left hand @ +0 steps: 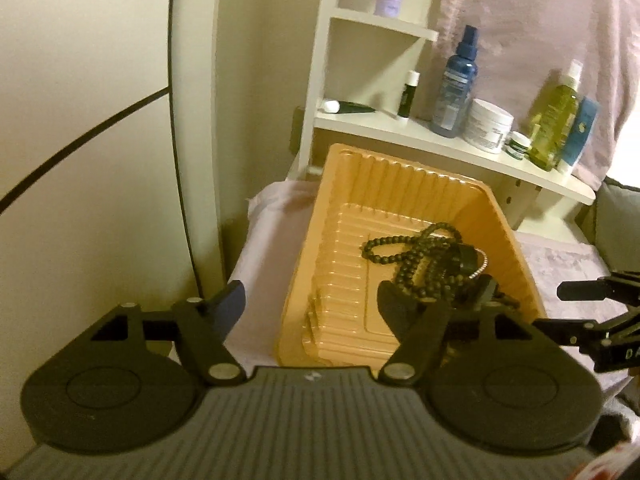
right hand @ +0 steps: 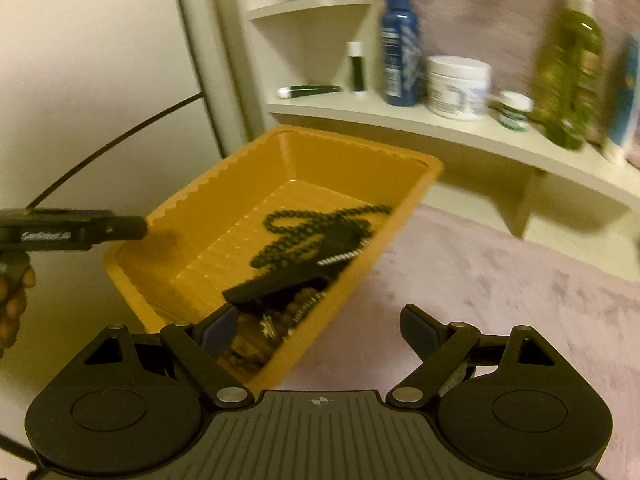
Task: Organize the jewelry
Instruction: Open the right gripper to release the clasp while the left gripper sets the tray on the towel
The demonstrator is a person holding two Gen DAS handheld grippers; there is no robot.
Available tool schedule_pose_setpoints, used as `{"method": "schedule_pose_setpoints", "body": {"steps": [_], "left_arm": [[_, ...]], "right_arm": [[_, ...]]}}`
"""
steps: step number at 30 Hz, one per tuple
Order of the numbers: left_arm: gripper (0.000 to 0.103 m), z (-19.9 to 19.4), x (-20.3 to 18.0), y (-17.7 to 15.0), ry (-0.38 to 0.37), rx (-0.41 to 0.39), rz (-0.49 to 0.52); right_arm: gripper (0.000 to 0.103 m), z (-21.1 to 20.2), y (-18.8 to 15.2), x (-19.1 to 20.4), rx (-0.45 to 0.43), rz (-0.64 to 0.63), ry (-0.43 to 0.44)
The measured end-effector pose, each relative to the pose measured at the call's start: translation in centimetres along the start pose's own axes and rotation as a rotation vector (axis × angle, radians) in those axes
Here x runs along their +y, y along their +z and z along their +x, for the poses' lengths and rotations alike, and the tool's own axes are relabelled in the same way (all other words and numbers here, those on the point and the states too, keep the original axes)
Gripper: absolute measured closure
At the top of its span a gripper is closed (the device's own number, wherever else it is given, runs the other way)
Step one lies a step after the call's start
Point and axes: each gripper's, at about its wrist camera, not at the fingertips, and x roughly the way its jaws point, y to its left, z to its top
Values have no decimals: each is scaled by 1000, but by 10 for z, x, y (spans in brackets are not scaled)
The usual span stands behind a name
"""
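Note:
An orange ribbed plastic tray (left hand: 400, 184) sits on a pink cloth and holds a black bead necklace (left hand: 404, 248), a black watch with a silvery chain (left hand: 468, 260) and more jewelry at its near end (right hand: 276, 320). The tray also shows in the right wrist view (right hand: 224, 184), with the necklace (right hand: 288, 236) in it. My left gripper (left hand: 312, 296) is open, its fingers straddling the tray's left wall. My right gripper (right hand: 318, 324) is open, its fingers straddling the tray's right wall; its left finger is inside over the jewelry.
A white shelf (left hand: 440, 140) behind the tray carries a blue spray bottle (left hand: 456, 80), a white jar (left hand: 488, 124), a green bottle (left hand: 556, 120) and small tubes. A white wall panel (left hand: 100, 120) stands left. Pink cloth (right hand: 500, 300) spreads right.

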Motion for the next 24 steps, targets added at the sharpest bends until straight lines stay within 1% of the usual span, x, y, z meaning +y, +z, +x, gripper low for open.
{"method": "schedule_pose_setpoints", "body": {"steps": [1,3,8,12,17,20,24], "left_arm": [[25,-3,-2,0,2,-4,8],[16,-8,-7,-1,6,-12,24],[4,-21,-21,-6,4,-17,56],[1,-29,-35,-11,5,-10,84],[1,-41,-55,-14,23,-22,127],[1,-48,-65,-14,-1,-28,134],[1,-55,-80,-13,-28,-8,145]], "right_arm": [[15,-3,-2,-1,-3,20,-8],[15,-10,-5,-6,-10,62,-27],[15,-29,-14,-13,-31,156,-62],[15,-45,-24,-18,-38,212,-97],[15,-66,-35,-29,-59,285,-153],[15,-80,-40,-36,-75,320,-199],[15,-98,-45,-42,-78,329,-256]]}}
